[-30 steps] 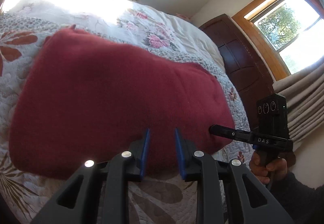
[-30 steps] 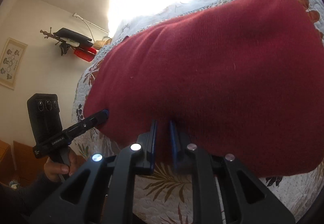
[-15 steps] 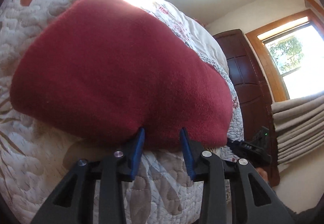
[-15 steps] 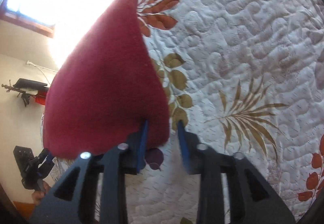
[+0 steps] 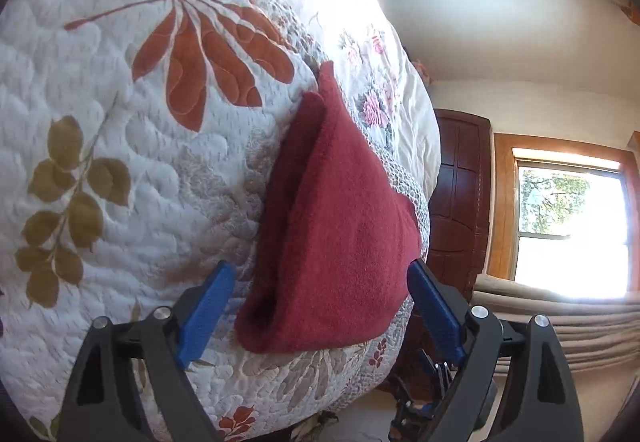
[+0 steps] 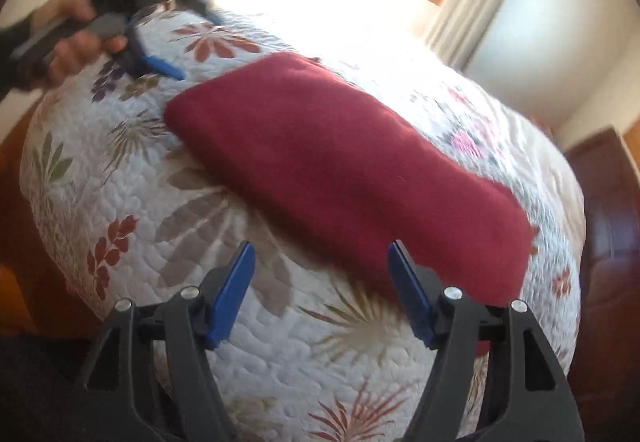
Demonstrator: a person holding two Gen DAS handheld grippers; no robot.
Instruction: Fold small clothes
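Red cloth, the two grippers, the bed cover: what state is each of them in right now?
Red cloth: folded over, lying flat on the quilt, held by nothing.
Left gripper: open, empty, cloth edge between its fingers, ungripped.
Right gripper: open, empty, just short of the cloth.
Quilt: spread over the bed.

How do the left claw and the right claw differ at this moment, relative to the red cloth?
The left claw straddles the red cloth's open layered end; the right claw faces its long folded side. The left claw's fingers bracket the cloth's corner, while only the right claw's right finger overlaps the cloth's edge. Both are open, gripping nothing, over the quilt.
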